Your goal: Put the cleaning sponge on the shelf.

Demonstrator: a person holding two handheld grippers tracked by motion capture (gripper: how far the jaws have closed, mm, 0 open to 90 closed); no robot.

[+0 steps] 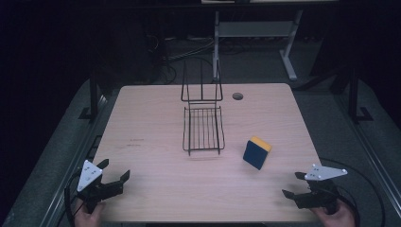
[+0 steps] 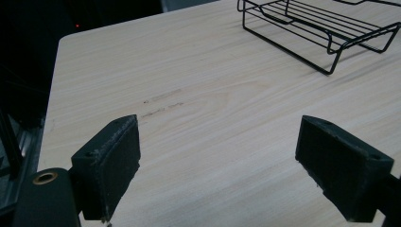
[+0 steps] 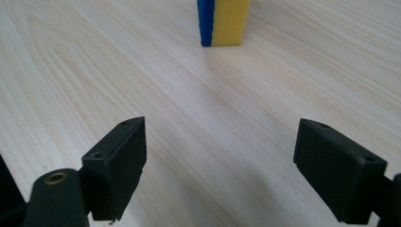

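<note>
A blue and yellow sponge (image 1: pixel 257 152) stands on edge on the wooden table (image 1: pixel 156 184), right of centre; the right gripper view shows the sponge (image 3: pixel 223 21) upright beyond the jaws. A black wire rack (image 1: pixel 203 126) sits mid-table, and its near corner (image 2: pixel 326 33) appears in the left gripper view. My left gripper (image 1: pixel 112 170) rests at the near left corner, jaws wide apart with nothing between them. My right gripper (image 1: pixel 294 184) sits at the near right edge, open and holding nothing, a short way in front of the sponge.
A round grommet hole (image 1: pixel 238 96) marks the table's far side. Faint scuff marks (image 2: pixel 163 104) lie on the wood left of the rack. A desk frame (image 1: pixel 288 42) and cables stand on the dark floor beyond the table.
</note>
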